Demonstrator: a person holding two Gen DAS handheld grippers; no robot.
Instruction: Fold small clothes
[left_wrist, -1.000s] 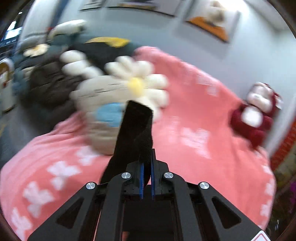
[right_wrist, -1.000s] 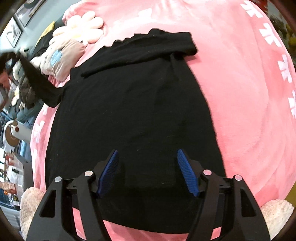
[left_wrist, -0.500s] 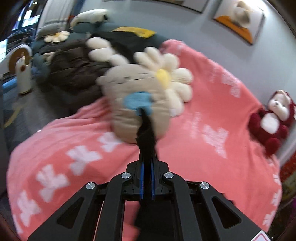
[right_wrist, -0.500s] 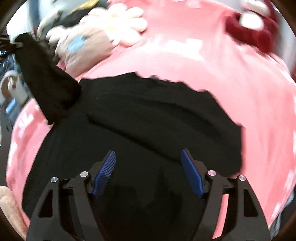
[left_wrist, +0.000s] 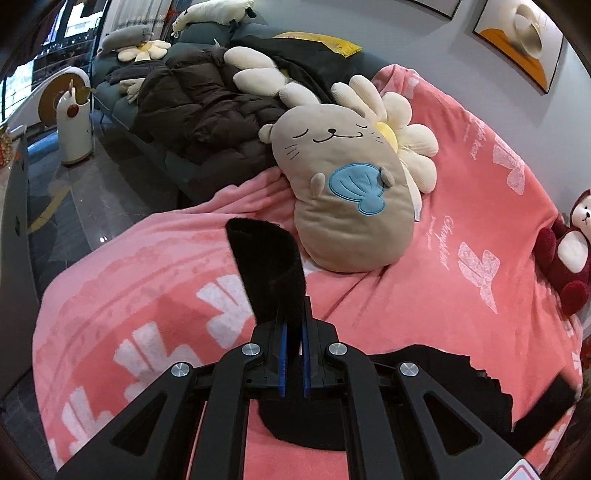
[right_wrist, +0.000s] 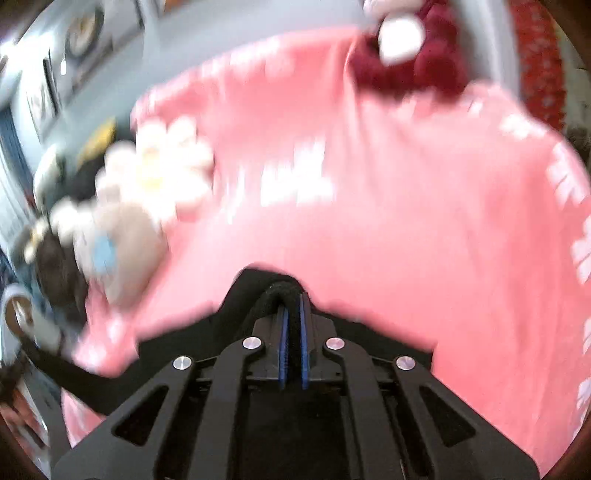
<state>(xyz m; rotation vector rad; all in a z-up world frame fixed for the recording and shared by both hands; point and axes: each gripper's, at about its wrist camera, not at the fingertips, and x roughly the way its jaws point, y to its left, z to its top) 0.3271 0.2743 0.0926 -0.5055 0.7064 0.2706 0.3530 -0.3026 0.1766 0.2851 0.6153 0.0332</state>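
Observation:
A black garment (left_wrist: 443, 384) lies on the pink blanket (left_wrist: 155, 273). My left gripper (left_wrist: 291, 363) is shut on a black sleeve end (left_wrist: 266, 266) that stands up past the fingertips. In the right wrist view, which is blurred, my right gripper (right_wrist: 291, 350) is shut on a thick black fold of the garment (right_wrist: 284, 291), with more black cloth (right_wrist: 177, 343) spread below and to the left.
A beige otter plush (left_wrist: 347, 192) with a flower cushion (left_wrist: 406, 129) lies ahead of the left gripper. A red plush (left_wrist: 569, 254) sits at the right edge. A sofa with dark jackets (left_wrist: 207, 107) stands beyond the bed's left edge.
My right gripper was open over the flat garment; now it is shut on a fold and moving fast. My left gripper has kept the sleeve and swung lower over the blanket.

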